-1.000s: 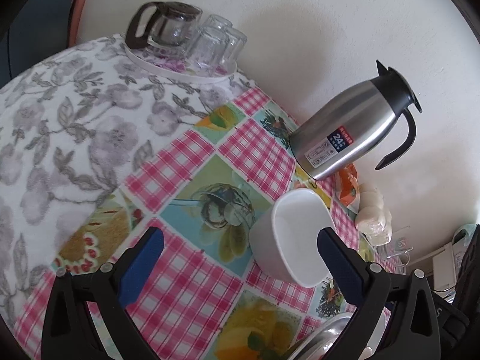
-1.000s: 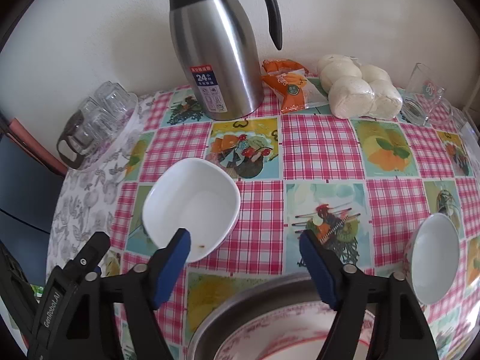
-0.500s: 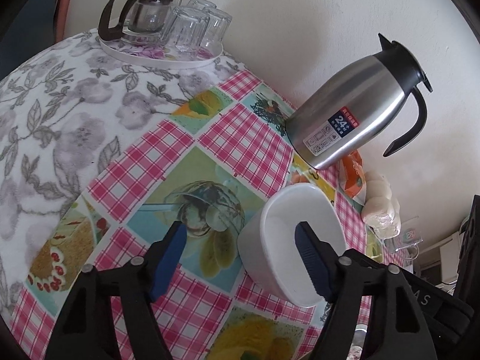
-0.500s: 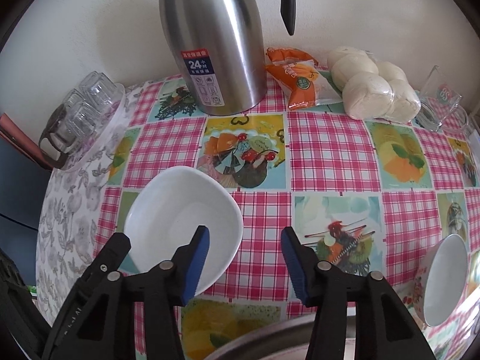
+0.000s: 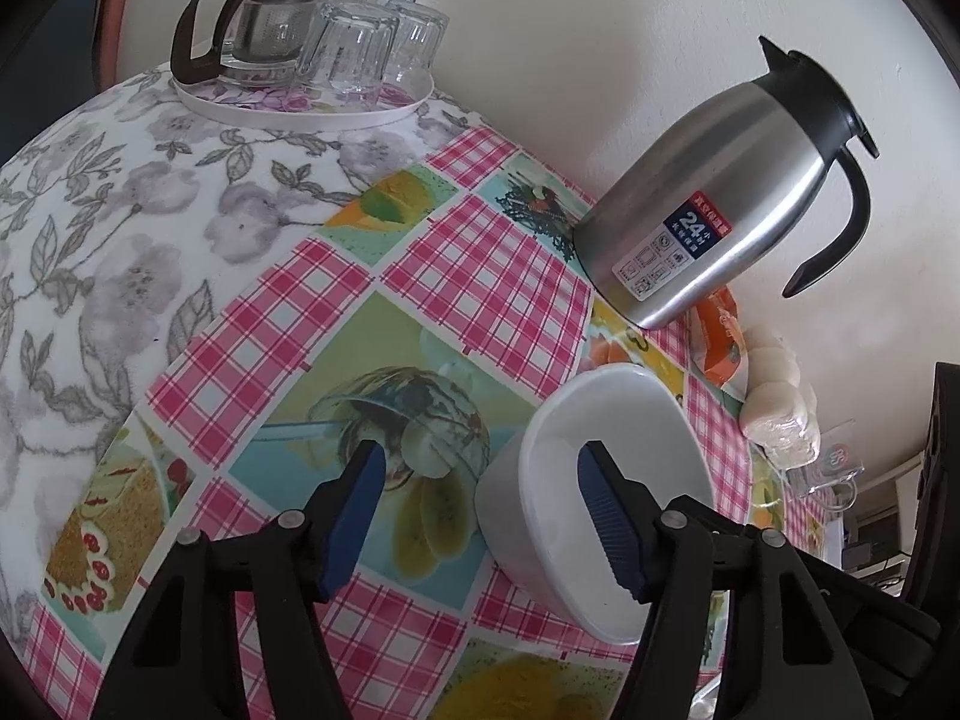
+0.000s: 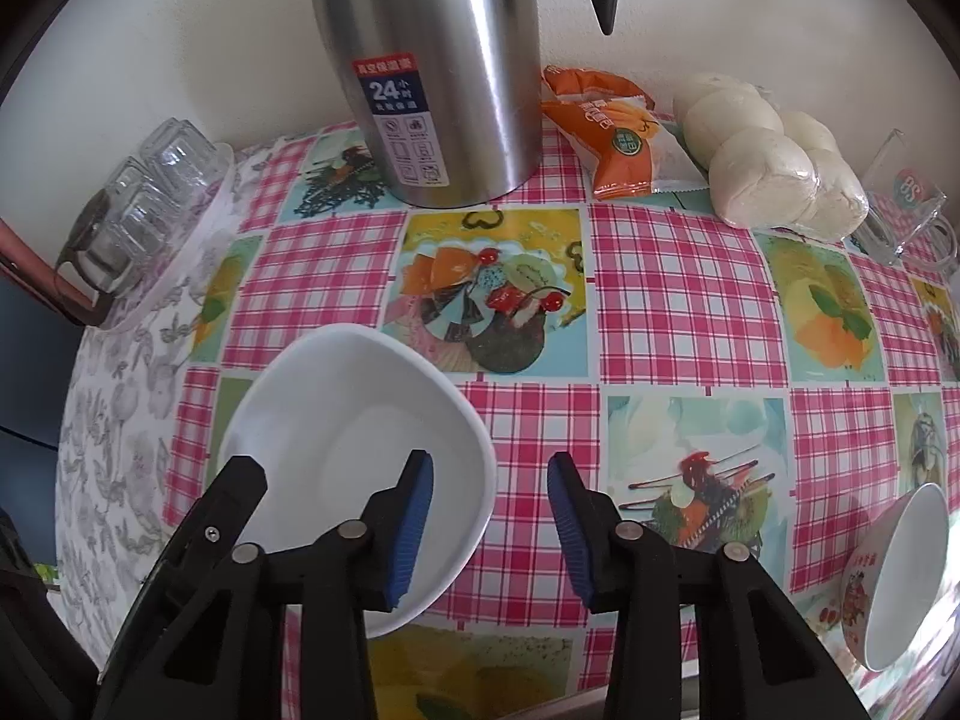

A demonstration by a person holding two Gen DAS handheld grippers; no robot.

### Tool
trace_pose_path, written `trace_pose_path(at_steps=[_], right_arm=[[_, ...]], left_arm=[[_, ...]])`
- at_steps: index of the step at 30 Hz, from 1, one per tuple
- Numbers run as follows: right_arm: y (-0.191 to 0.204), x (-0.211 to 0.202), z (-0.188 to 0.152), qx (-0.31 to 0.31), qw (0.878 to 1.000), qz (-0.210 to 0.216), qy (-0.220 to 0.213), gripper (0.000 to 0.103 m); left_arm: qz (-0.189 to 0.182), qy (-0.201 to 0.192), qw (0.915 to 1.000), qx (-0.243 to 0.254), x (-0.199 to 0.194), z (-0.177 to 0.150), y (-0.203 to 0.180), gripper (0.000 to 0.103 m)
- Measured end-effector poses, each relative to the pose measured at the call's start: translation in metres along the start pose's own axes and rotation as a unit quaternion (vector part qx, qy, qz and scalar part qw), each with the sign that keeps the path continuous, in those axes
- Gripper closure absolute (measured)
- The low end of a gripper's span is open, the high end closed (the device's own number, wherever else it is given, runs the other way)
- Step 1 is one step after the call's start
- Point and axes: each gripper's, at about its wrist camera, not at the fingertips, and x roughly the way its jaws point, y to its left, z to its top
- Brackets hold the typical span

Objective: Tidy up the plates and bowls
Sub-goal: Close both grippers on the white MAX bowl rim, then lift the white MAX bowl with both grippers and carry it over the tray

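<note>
White bowl (image 6: 360, 456) sits on counter (image 6: 678, 300), in front of steel thermos (image 6: 432, 72). Left hand-held gripper (image 5: 480, 510) straddles bowl's near rim, jaws closing, pads not yet pressing. Right hand-held gripper (image 6: 489, 522) straddles opposite rim, jaws closing, no grip yet. Second bowl (image 6: 900, 576), patterned outside, lies tilted near counter's right edge.

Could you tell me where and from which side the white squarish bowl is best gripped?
Probably by its thin rim wall, from above. The white squarish bowl sits upright and open on the tablecloth, too wide to span, so one finger goes inside and one outside. Both the right gripper and the left gripper already straddle opposite rims, their jaws closing, not yet pressing.
</note>
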Motion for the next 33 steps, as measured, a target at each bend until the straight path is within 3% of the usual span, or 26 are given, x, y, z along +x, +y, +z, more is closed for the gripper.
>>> trace_pose_path(at_steps=[6, 18, 33], right_arm=[[0.000, 0.008, 0.003, 0.005, 1.000, -0.006, 0.012, 0.068], [0.006, 0.014, 0.001, -0.006, 1.000, 0.000, 0.019, 0.092], [0.001, -0.009, -0.012, 0.001, 1.000, 0.026, 0.004, 0.092]], left_arm=[[0.002, 0.010, 0.9999, 0.003, 0.007, -0.001, -0.002, 0.048], [-0.023, 0.023, 0.9993, 0.020, 0.013, -0.005, -0.008, 0.082], [-0.033, 0.030, 0.9985, 0.033, -0.008, -0.007, -0.009, 0.083]])
